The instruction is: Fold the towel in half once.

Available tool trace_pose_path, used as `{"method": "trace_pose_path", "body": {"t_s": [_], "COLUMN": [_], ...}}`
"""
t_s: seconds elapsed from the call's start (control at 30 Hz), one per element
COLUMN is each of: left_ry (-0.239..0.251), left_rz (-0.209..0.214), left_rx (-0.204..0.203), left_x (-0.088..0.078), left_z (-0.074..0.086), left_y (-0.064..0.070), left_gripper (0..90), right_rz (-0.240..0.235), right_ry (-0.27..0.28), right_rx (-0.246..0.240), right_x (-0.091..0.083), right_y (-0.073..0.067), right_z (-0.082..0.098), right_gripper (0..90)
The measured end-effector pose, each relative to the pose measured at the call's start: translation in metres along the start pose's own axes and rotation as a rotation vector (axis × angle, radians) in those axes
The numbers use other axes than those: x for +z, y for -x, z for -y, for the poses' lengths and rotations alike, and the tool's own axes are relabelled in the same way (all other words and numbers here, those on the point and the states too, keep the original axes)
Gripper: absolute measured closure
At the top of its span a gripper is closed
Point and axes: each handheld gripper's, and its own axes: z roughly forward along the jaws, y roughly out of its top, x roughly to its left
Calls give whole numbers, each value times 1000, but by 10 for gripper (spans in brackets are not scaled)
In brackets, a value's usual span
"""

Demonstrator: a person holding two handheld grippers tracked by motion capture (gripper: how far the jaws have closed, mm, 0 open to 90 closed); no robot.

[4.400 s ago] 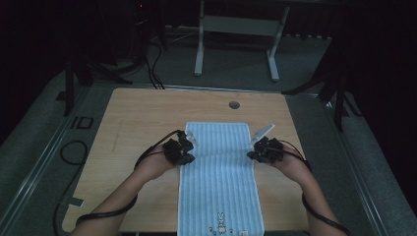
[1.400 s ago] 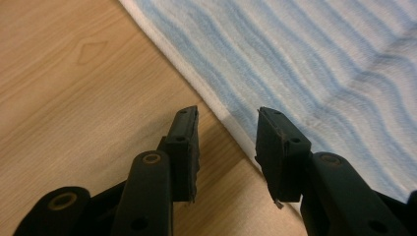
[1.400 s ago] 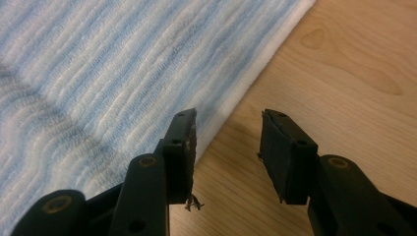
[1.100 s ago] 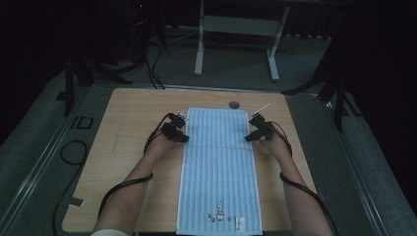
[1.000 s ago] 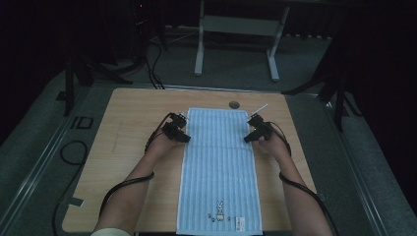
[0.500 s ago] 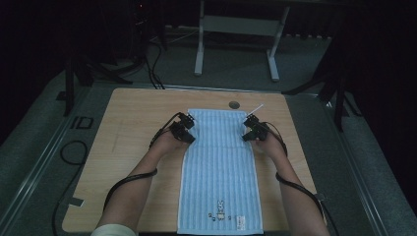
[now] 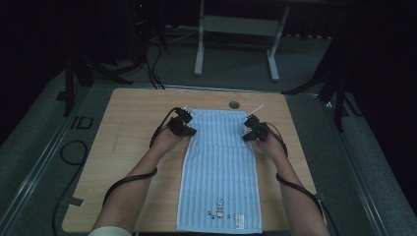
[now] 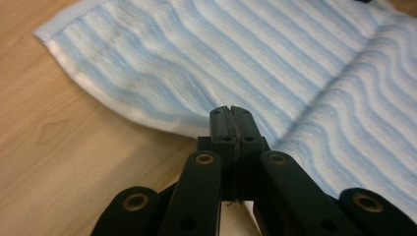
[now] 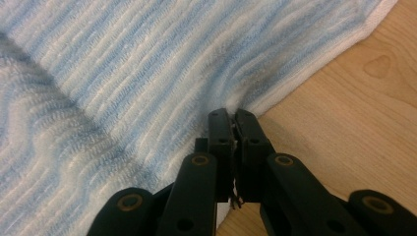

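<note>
dim room, wooden table (image 7: 133, 118): left tool (image 7: 183, 126), right tool (image 7: 254, 131) jaws just closed, pinching blue striped towel (image 7: 221, 167) edges mid-frame; ready to lift.

Ribbed terry-cloth towel (image 8: 305, 64), smooth matt wooden table (image 8: 59, 162)
</note>
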Motion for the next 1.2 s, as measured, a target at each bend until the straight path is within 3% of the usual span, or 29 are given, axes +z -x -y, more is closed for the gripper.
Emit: {"method": "trace_pose_path", "body": {"t_s": [0.03, 0.1, 0.13, 0.2, 0.37, 0.4, 0.43, 0.47, 0.63, 0.77, 0.9, 0.97, 1.0, 1.03, 1.2], "left_ry": [17, 20, 30, 52, 76, 94, 96, 95, 89, 80, 35, 32, 1, -2, -56], "left_rz": [-19, 7, -18, 1, 9, -7, 6, -7, 11, 11, 56, 45, 52, 51, 77], "left_rx": [11, 9, 17, -8, 18, 10, 11, 29, 63, 86, 93, 94, 101, 93, 106], "left_x": [-2, -5, -7, -15, -39, -46, -49, -55, -72, -79, -75, -73, -67, -65, -50], "left_z": [1, 1, 2, 4, 11, 15, 17, 22, 43, 62, 84, 89, 99, 103, 117], "left_y": [2, 3, 5, 3, 6, 8, 9, 12, 29, 44, 59, 63, 66, 67, 74], "left_gripper": [899, 899, 899, 899, 899, 899, 899, 899, 898, 897, 897, 897, 897, 896, 895], "right_rz": [-1, 1, 7, 27, 28, 29, 24, 26, 18, -2, -43, -56, -68, -81, -113], "right_ry": [-1, -4, -8, -4, 77, 89, 110, 125, 185, 204, 203, 198, 187, 163, 116], "right_rx": [0, -1, -3, -5, -22, -28, -40, -45, -108, -143, -151, -143, -145, -140, -137], "right_x": [0, 0, -1, -4, -33, -39, -49, -55, -89, -103, -104, -102, -99, -92, -80], "right_y": [0, 0, 0, 0, 0, -1, -2, -3, -22, -42, -59, -63, -67, -72, -81], "right_z": [0, 0, 0, 1, 6, 7, 8, 10, 24, 47, 70, 78, 84, 96, 119], "right_gripper": [871, 871, 875, 877, 880, 880, 880, 880, 879, 878, 877, 877, 873, 871, 865]}}
